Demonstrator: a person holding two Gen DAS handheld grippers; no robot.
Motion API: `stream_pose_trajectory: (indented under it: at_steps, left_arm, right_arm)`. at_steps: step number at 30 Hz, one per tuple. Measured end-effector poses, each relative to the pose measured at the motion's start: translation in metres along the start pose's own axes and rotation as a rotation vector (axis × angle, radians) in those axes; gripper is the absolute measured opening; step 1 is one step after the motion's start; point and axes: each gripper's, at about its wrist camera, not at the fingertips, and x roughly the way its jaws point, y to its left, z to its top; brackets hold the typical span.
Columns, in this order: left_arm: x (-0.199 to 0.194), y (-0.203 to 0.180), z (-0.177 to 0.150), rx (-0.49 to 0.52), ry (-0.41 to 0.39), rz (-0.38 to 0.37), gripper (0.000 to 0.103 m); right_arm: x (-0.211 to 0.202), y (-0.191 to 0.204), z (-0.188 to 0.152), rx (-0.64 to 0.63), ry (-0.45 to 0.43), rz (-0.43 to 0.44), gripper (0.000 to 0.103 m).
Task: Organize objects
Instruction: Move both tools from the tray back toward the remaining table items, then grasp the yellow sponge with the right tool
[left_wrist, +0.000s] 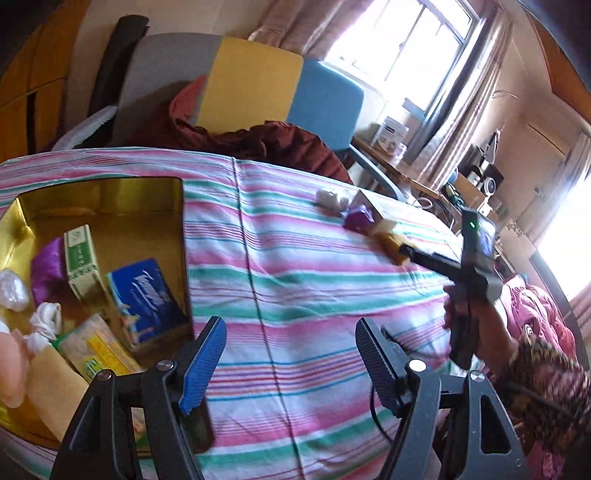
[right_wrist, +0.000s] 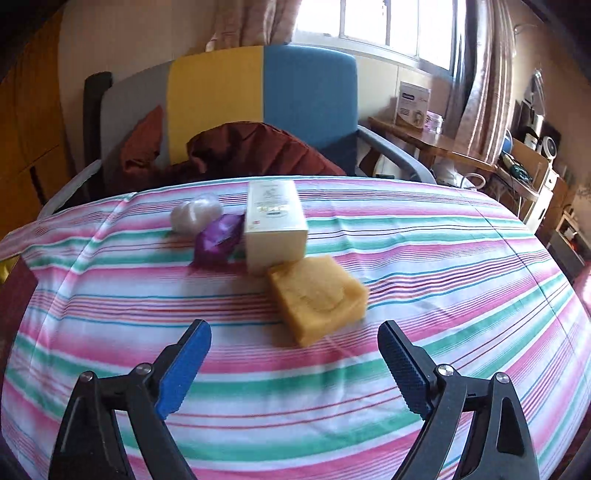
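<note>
Gold tin (left_wrist: 99, 192) of small boxes (left_wrist: 146, 299)

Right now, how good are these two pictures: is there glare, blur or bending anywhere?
Left wrist view: the window is blown out white, the right gripper is smeared by motion, and the striped cloth bulges from the fisheye lens. Right wrist view: the window glares too, the yellow-brown block looks slightly soft, and the corners go dark.
</note>
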Motion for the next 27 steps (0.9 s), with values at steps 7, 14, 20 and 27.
stream_pose_trajectory:
  at_steps: [7, 14, 20, 27]
  left_arm:
    - [0.009, -0.017, -0.007, 0.035, 0.052, -0.004, 0.074]
    - [0.036, -0.033, -0.002, 0.063, 0.116, -0.013, 0.074]
    - [0.069, -0.055, 0.021, 0.079, 0.134, -0.029, 0.074]
    - [0.133, -0.084, 0.064, 0.104, 0.155, -0.011, 0.074]
  right_arm:
    - [0.035, -0.03, 0.011, 0.059, 0.041, 0.049, 0.092]
    - [0.058, -0.027, 0.006, 0.067, 0.104, 0.105, 0.068]
    - [0.051, -0.016, 0.001, 0.017, 0.069, 0.069, 0.059]
    - [0.051, -0.022, -0.001, 0.053, 0.066, 0.083, 0.06]
